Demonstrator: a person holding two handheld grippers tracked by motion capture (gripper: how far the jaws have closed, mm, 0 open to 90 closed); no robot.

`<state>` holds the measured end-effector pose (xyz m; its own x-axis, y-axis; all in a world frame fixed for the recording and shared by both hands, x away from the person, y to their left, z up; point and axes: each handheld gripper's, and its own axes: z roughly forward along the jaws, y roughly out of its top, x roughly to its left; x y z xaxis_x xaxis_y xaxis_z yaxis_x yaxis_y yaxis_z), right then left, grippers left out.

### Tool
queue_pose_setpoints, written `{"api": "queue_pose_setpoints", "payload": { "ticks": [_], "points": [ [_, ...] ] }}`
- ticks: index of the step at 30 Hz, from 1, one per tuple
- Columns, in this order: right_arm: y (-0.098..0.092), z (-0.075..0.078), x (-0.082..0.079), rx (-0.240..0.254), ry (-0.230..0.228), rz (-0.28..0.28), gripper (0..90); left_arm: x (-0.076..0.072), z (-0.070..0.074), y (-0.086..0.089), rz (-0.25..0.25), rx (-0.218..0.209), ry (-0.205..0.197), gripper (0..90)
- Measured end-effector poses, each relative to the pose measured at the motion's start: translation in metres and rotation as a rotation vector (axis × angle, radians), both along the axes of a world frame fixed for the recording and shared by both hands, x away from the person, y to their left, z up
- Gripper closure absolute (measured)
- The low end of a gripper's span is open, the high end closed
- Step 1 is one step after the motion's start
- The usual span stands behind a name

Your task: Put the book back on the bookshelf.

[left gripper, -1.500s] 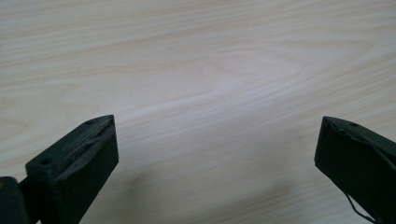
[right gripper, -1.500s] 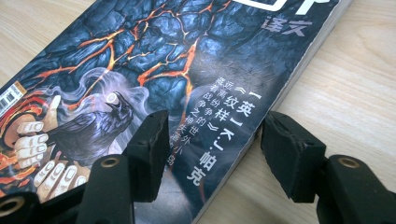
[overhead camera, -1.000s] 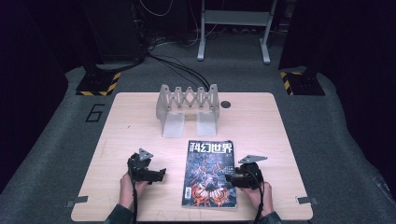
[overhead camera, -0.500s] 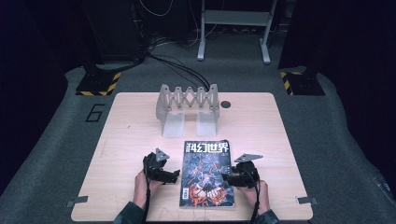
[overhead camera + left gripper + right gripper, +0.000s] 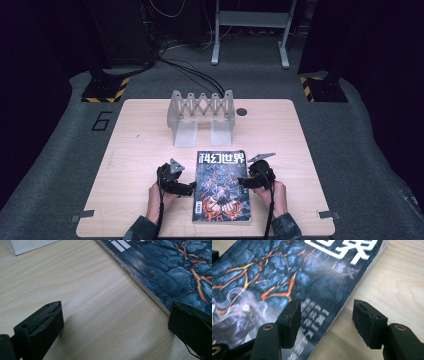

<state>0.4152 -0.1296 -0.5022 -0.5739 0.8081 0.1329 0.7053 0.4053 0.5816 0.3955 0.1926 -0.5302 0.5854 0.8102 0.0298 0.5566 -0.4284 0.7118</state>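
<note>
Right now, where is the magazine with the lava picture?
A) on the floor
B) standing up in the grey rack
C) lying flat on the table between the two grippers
C: the magazine lies flat on the table, with the left gripper and right gripper at its sides.

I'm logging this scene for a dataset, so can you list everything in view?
magazine: one, dark blue with orange cracks, flat at the table's near middle
rack: one, grey, accordion-shaped, at the table's far middle
table: one, light wood
left gripper: one, black, open, one jaw at the magazine's spine edge
right gripper: one, black, open, jaws astride the magazine's other edge, just been opening
hands: two, holding the grippers
</note>
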Motion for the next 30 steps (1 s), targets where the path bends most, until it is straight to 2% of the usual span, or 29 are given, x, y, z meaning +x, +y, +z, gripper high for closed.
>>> {"api": "queue_pose_setpoints", "payload": {
  "ticks": [9,11,13,20,25,30],
  "points": [
    [0.008,0.005,0.027,-0.045,0.093,-0.008,34.4,0.0,0.0,0.0,0.001,-0.005,-0.001,0.0],
    [0.009,0.004,0.031,-0.046,0.089,-0.002,34.2,0.0,0.0,0.0,-0.002,-0.001,0.0,0.0],
    [0.01,0.005,0.034,-0.047,0.105,-0.003,34.2,0.0,0.0,0.0,0.003,-0.006,-0.001,0.0],
    [0.011,0.004,0.037,-0.043,0.095,0.017,35.6,0.0,0.0,0.0,-0.006,-0.005,0.002,0.0],
    [0.004,0.004,0.038,0.002,0.107,0.036,39.1,0.001,0.0,0.0,-0.008,-0.008,0.002,0.0],
    [-0.008,0.001,0.038,0.105,0.12,0.025,41.5,0.001,0.0,0.0,-0.008,-0.006,0.002,0.0]
  ]
}}
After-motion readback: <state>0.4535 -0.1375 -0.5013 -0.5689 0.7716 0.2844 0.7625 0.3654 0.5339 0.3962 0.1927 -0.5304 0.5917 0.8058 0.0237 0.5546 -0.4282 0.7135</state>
